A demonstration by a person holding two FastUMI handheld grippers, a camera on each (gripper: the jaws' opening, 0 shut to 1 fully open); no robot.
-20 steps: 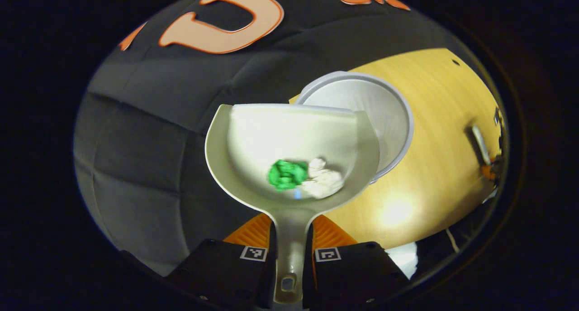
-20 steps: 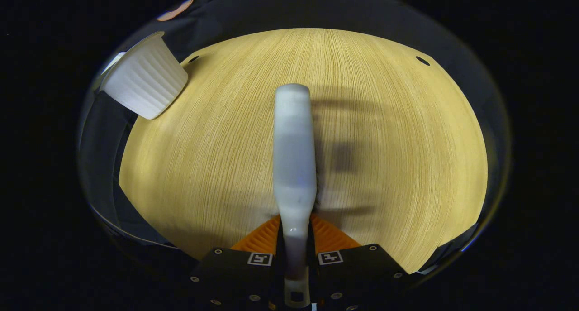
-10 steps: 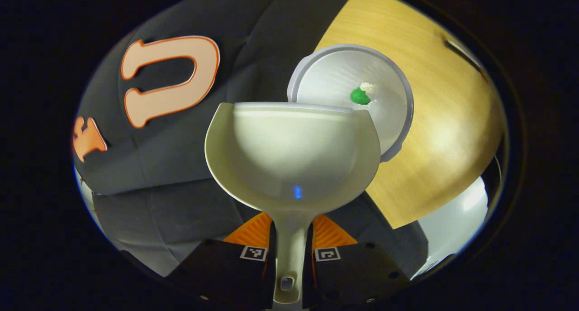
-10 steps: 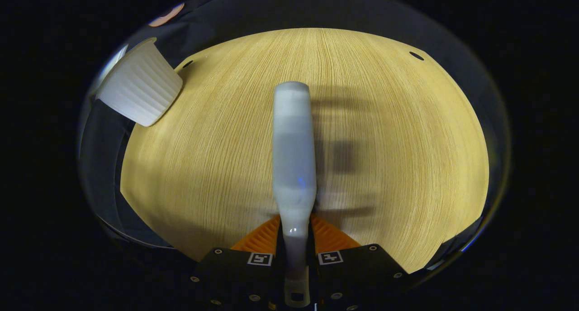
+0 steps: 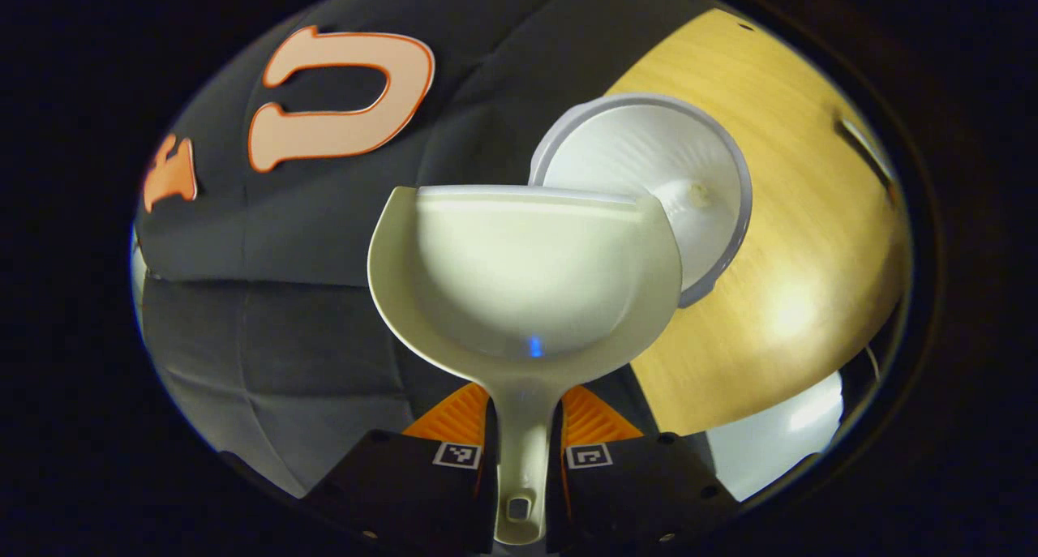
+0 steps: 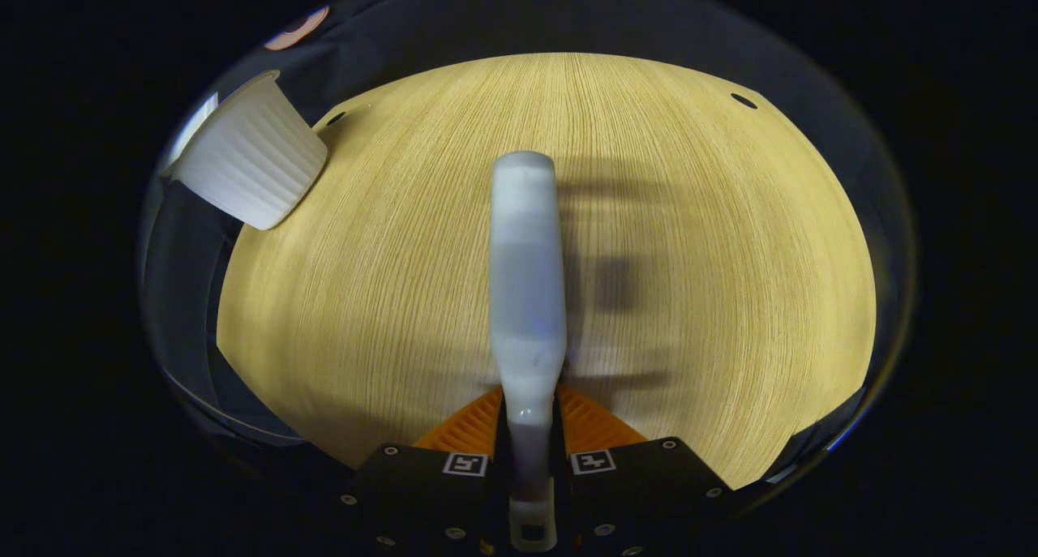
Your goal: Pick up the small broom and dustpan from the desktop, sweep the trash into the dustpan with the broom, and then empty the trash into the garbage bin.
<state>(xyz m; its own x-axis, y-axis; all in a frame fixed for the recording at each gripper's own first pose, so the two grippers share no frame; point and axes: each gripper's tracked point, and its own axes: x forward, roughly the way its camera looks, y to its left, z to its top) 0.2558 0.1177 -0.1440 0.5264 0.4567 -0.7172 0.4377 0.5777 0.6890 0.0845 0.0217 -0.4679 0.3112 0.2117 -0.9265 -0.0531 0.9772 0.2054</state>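
Observation:
In the left gripper view, my left gripper (image 5: 523, 427) is shut on the handle of the pale dustpan (image 5: 519, 281), whose scoop is bare inside. Just past its front lip stands the white garbage bin (image 5: 649, 168), seen from above; a pale lump (image 5: 697, 194) lies on its bottom, and the pan's rim hides part of the inside. In the right gripper view, my right gripper (image 6: 531, 427) is shut on the handle of the white broom (image 6: 527, 273), which points out over the wooden desktop (image 6: 714, 297). The same ribbed bin (image 6: 247, 164) stands at the desk's far left corner.
The black cloth wall (image 5: 308, 241) rises left of the bin. The desk's edge (image 5: 697, 411) runs close below the dustpan, with pale floor (image 5: 778, 427) beyond it. Small dark holes (image 6: 742, 100) mark the desk's far corners.
The green and white trash slid out of the dustpan into the bin. The left gripper view then swung, tilting back a little. The broom has held almost still.

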